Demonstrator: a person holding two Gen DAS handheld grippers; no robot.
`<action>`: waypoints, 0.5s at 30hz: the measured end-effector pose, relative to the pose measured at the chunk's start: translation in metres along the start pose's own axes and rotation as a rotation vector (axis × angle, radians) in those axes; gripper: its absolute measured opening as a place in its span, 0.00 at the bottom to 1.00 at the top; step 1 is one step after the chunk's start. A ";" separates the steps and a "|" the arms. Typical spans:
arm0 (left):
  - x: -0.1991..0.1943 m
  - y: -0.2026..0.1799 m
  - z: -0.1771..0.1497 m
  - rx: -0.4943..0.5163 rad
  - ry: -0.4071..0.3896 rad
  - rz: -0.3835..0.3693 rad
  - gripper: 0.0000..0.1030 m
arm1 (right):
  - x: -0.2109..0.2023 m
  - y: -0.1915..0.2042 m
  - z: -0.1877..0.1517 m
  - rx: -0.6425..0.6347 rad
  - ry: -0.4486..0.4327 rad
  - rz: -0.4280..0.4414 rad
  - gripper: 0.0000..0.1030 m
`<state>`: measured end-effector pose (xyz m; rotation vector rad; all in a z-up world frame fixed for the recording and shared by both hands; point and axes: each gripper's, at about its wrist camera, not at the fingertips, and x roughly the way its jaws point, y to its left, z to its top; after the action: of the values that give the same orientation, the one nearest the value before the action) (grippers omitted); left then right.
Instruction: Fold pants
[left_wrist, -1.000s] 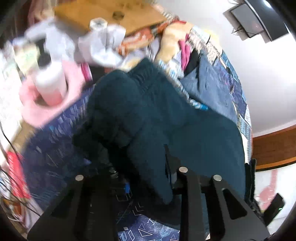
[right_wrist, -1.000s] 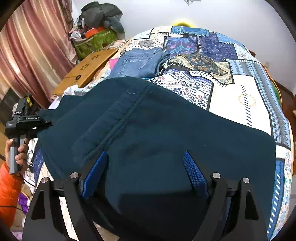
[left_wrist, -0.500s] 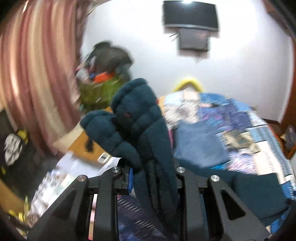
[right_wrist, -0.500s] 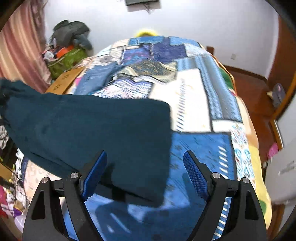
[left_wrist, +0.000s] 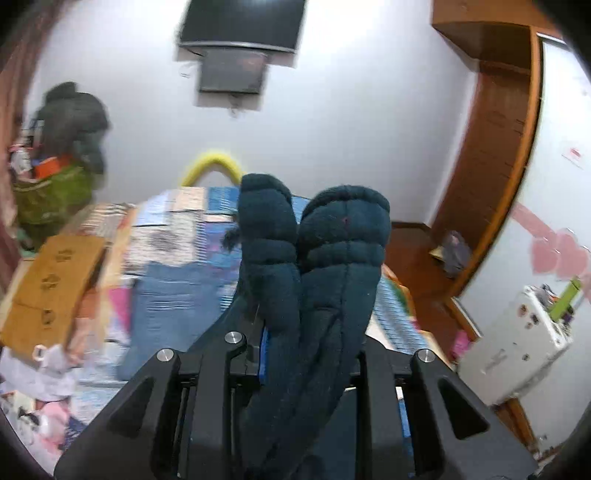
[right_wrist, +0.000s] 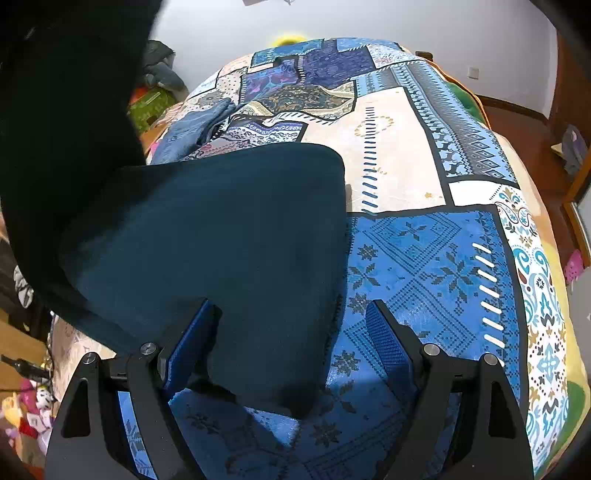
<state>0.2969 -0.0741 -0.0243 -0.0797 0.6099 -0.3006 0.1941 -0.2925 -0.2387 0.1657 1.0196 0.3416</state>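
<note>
CHANGE: left tool (left_wrist: 299, 332) has carried the pants (right_wrist: 221, 240) waistband up off the bed (right_wrist: 424, 258), pinching it | MEANING: fold-over likely under way | PANTS: legs flat on bed, upper part lifted | right tool (right_wrist: 288, 332) spread, empty, above pants' edge | HIDDEN: raised fabric blurred, left pads covered.

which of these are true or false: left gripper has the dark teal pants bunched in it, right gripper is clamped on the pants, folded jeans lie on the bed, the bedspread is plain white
1. The left gripper has the dark teal pants bunched between its fingers: true.
2. The right gripper is clamped on the pants: false, it is open above them.
3. Folded jeans lie on the bed: true.
4. The bedspread is plain white: false, it is patterned patchwork, mostly blue.
</note>
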 end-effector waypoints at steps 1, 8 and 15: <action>0.008 -0.013 -0.001 0.012 0.016 -0.026 0.21 | 0.000 0.000 0.000 0.000 -0.001 0.002 0.79; 0.058 -0.077 -0.046 0.116 0.212 -0.134 0.21 | -0.001 -0.005 -0.003 0.009 -0.012 0.021 0.78; 0.087 -0.105 -0.115 0.170 0.476 -0.197 0.25 | -0.021 -0.011 -0.012 0.034 -0.034 0.041 0.78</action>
<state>0.2721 -0.1989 -0.1497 0.1002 1.0483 -0.5696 0.1756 -0.3101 -0.2312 0.2227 0.9895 0.3572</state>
